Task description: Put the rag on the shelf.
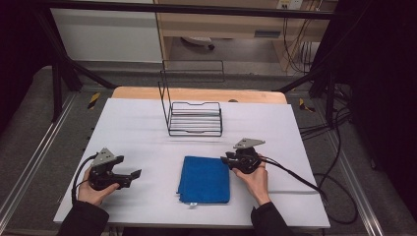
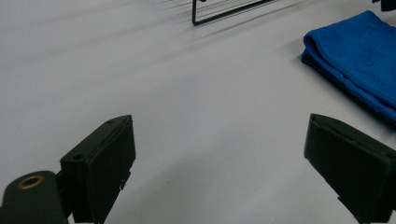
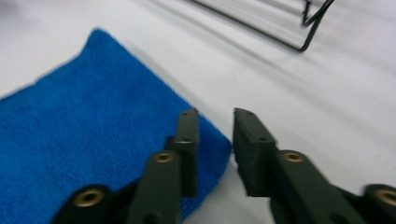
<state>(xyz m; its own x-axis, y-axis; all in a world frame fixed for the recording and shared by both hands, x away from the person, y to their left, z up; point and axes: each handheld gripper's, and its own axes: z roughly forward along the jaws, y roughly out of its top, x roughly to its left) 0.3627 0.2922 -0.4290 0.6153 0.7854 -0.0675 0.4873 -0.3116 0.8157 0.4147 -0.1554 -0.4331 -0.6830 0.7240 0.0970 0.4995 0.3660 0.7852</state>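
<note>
A folded blue towel [image 1: 204, 179] lies flat near the front middle of the white table [image 1: 133, 128]. My right gripper [image 1: 225, 160] sits at the towel's far right corner. In the right gripper view its jaws [image 3: 215, 114] stand open by a narrow gap, one over the towel's [image 3: 93, 121] corner, the other over bare table. My left gripper [image 1: 130, 166] is held low at the front left, apart from the towel. Its jaws [image 2: 219, 123] are wide open with nothing between them, and the towel [image 2: 359, 51] lies off to its right.
A black wire rack [image 1: 194, 118] stands at the back middle of the table, its base wires also in the gripper views [image 2: 224, 14] [image 3: 299, 32]. Cables [image 1: 295, 177] trail off the right side. A wooden edge [image 1: 196, 93] runs behind the white top.
</note>
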